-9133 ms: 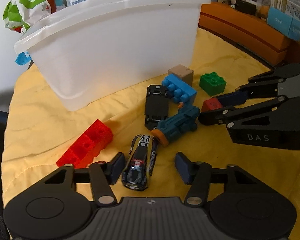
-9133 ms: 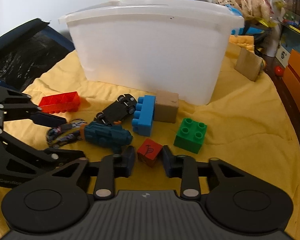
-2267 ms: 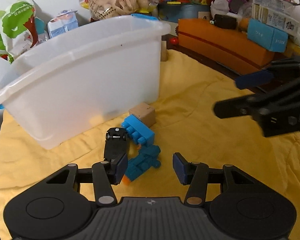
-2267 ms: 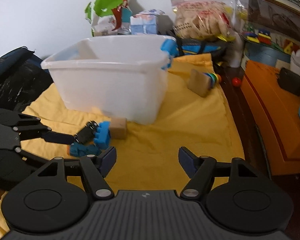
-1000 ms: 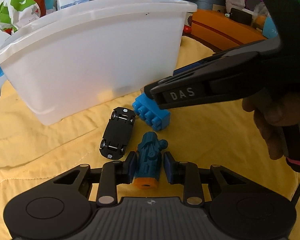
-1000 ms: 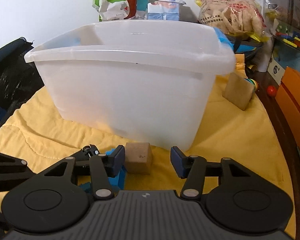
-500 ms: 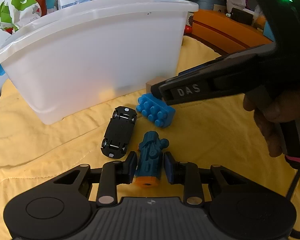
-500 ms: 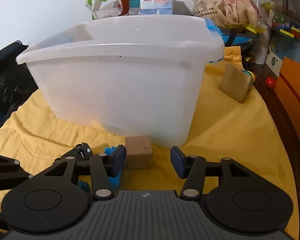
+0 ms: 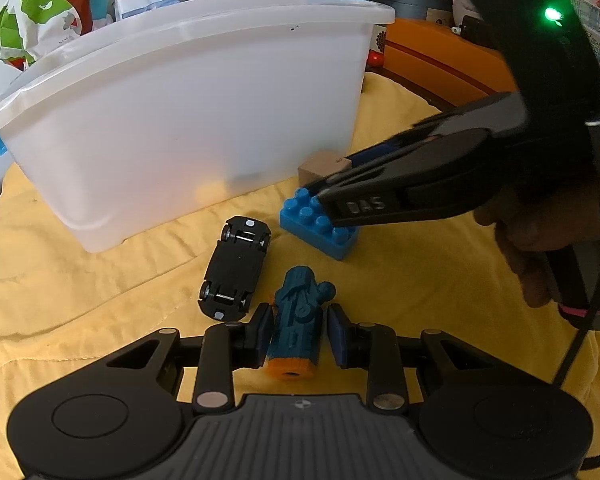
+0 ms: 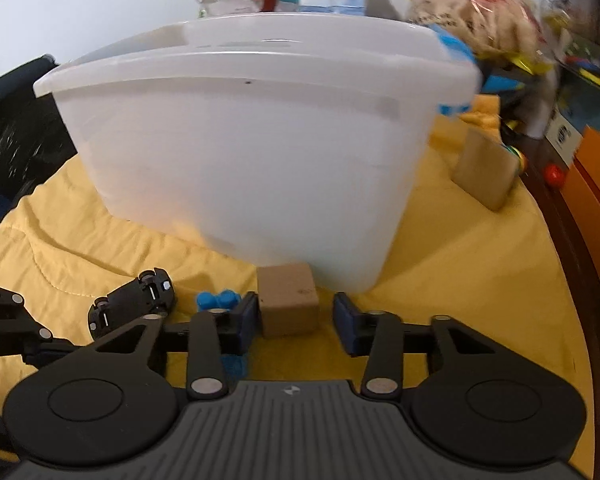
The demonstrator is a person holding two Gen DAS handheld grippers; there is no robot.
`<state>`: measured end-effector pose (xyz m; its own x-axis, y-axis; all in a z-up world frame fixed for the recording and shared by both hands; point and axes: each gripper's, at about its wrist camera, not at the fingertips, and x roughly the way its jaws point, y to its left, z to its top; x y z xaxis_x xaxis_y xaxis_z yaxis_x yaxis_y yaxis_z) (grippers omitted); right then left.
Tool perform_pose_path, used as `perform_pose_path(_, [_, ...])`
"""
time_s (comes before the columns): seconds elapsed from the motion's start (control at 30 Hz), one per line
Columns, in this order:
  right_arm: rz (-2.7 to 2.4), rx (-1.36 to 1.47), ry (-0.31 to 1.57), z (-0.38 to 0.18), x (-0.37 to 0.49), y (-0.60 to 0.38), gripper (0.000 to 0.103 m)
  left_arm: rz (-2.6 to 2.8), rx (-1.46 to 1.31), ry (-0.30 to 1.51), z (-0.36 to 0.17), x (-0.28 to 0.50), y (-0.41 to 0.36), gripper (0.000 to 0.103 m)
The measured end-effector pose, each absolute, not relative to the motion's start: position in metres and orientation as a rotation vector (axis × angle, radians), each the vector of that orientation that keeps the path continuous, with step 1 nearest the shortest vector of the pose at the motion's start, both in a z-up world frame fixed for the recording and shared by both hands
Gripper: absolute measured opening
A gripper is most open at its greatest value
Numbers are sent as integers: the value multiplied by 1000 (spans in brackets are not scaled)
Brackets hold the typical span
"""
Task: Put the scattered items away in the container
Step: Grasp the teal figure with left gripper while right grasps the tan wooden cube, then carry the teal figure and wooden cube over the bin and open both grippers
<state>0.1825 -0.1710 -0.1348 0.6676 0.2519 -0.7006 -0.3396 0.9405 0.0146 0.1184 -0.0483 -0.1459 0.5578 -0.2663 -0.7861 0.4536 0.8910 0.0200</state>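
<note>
My left gripper is shut on a teal toy with an orange end, low over the yellow cloth. An upside-down black toy car and a blue brick lie just ahead of it. My right gripper is open around a tan wooden cube, left pad touching, right pad apart. The cube sits against the white container, which also fills the right wrist view. The car shows there too.
A yellow cloth covers the table. A tan wooden block stands to the container's right. Snack bags sit behind the container. An orange box lies at the far right.
My right gripper has moved forward and narrowed around the tan cube. My left gripper stays shut on the teal toy, lifted slightly. Earlier bricks and a car have left the cloth.
</note>
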Motion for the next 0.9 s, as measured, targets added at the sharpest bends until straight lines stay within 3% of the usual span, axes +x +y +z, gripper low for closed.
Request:
perform_pose_path(0.03, [345,-123,768,-135,183,-169,34,-430,234,880,-146,118,-49,33])
perform_pose_path(0.47, [319,-49,756,-123,152,-192,33,-434,204,857,-135,106,-43,29])
perform_pose_path(0.9, [359,8,647,-64,109,-200,33,-361,132,731,-48,95,-11,29])
